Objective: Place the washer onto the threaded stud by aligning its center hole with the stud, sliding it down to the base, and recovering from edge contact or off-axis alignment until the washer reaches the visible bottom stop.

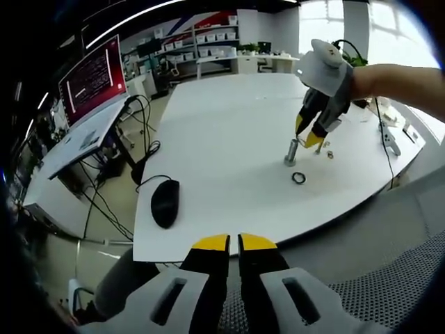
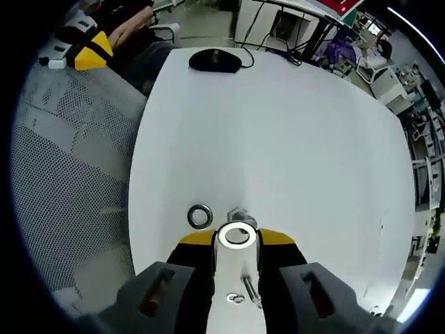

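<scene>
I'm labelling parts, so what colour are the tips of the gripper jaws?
Yellow, on black jaws. The right gripper shows it best in the right gripper view.

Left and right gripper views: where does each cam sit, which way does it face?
Left gripper view: on the left gripper, held back off the table, facing the right gripper over the stud; forearm shows.
Right gripper view: on the right gripper, looking down at the washer.
Shared: table, mouse, loose ring.

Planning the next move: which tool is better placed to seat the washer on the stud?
Right. The right tool holds the washer directly over the stud. The left tool is shut, empty and back at the table edge, far from it.
</scene>
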Motion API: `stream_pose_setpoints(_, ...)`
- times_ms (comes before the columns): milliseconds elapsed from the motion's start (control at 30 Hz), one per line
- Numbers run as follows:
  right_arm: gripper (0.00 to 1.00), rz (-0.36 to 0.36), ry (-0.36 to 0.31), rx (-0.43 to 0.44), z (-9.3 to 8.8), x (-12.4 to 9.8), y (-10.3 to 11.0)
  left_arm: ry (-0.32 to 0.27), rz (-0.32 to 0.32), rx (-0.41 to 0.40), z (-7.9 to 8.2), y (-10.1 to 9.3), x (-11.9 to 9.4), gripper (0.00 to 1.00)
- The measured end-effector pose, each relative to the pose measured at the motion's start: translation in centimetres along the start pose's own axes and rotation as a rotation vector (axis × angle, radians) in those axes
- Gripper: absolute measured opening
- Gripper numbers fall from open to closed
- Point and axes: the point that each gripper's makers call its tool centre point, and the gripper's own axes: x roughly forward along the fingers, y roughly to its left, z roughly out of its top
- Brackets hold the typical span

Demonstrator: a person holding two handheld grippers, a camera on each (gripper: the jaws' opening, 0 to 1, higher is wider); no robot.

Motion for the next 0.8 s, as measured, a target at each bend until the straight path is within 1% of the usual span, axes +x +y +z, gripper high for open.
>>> stream_pose_setpoints(100, 0.23, -0.011, -0.005, 0.001, 0.4, 0.3, -0.4, -0.003, 0.0, -0.004, 0.0, 0.0, 0.0, 0.02)
stream_pose_setpoints(233, 0.23, -0.022, 0.029, -0.041, 0.4, 0.6, -0.7, -0.002, 0.001, -0.007, 0.0, 0.0, 0.0, 0.02)
stream_pose_setpoints(400, 0.23, -0.002, 0.049, -0.048, 0.6, 0.9, -0.7, -0.001, 0.005, -0.011, 0.1, 0.1, 0.0, 0.02)
stream_pose_setpoints(467, 0.23, 0.002, 0.071, -0.06, 0.5, 1.1, -0.8, -0.007, 0.007, -0.016, 0.2, 0.1, 0.0, 0.01)
stream_pose_setpoints(667, 0.23, 0.028, 0.107, -0.094, 0.6, 1.8, -0.3, 0.002, 0.008, -0.012, 0.0, 0.1, 0.0, 0.01)
stream_pose_setpoints(800, 0.22, 0.044, 0.125, -0.095, 0.4, 2.6, 0.0, 0.004, 0.01, -0.011, 0.0, 0.1, 0.0, 0.01)
